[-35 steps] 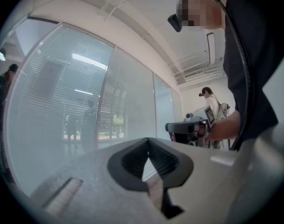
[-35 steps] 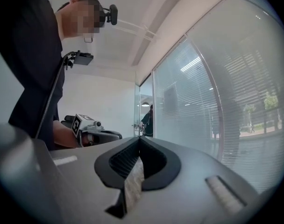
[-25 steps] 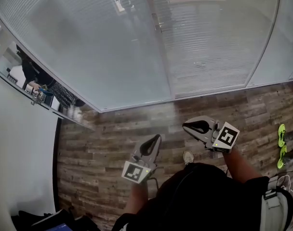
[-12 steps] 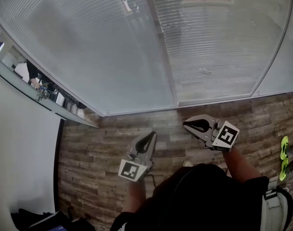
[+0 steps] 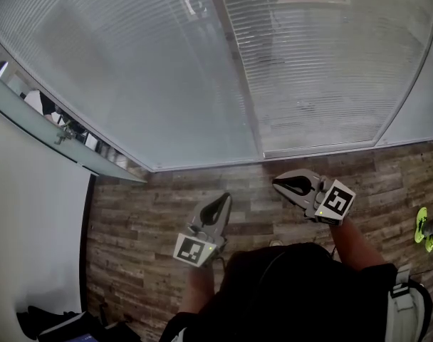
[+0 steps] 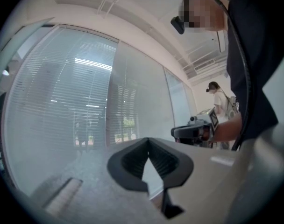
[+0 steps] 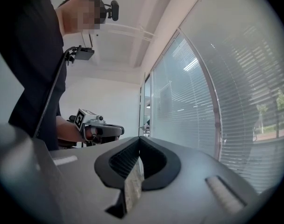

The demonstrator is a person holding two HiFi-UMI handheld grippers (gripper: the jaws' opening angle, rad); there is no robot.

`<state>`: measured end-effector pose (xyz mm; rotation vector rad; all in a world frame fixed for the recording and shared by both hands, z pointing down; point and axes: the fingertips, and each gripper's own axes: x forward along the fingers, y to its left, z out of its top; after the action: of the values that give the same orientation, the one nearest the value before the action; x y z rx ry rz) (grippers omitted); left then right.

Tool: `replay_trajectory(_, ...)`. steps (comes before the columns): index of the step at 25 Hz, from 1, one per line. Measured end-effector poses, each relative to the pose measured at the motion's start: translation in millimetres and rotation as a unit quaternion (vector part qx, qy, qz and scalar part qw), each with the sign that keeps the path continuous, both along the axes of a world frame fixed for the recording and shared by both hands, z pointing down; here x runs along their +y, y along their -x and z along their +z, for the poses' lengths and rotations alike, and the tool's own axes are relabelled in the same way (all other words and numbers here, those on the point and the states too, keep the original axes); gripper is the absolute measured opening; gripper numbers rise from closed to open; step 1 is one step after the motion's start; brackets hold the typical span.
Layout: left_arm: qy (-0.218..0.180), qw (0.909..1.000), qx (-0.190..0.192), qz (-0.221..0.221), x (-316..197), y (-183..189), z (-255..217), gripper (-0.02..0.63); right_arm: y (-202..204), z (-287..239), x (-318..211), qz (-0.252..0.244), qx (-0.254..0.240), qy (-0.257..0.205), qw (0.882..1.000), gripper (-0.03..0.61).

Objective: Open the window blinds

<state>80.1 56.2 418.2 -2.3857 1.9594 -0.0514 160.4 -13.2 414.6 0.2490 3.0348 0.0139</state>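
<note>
My left gripper (image 5: 223,199) is closed, its jaw tips meeting with nothing between them. My right gripper (image 5: 277,184), near it on its right, is closed and empty too. Both point level towards the glass wall ahead. Below them lies the wood-plank floor (image 5: 145,219). Beyond both sets of tips, and touching neither, the window blinds (image 5: 152,70) hang behind the glass panes. Their slats are lowered across the panes in front of both grippers.

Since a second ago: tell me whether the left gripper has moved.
Yes. The left gripper has drawn nearer the window's bottom rail; less floor shows between them.
</note>
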Motion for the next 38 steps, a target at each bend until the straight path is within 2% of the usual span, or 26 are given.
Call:
replay_trajectory(11,0.015,0.9997,-0.019,0.009,-6,-10,5,0.005,-6,13,-5,0.001,0.006,0.014,1.0,0.005)
replay_trajectory(23,0.014,0.9997,-0.005,0.018,-9,12,9,0.004,15,15,-7,0.006,0.017,0.012,1.0,0.005)
replay_trajectory(30,0.018,0.9991,0.007,0.039,-26,47,15,0.003,51,19,-21,0.025,0.031,0.014,0.999,0.005)
replay_trajectory(38,0.017,0.9975,0.013,0.067,-48,115,14,0.005,115,9,-43,0.057,0.026,0.005,0.998,0.005)
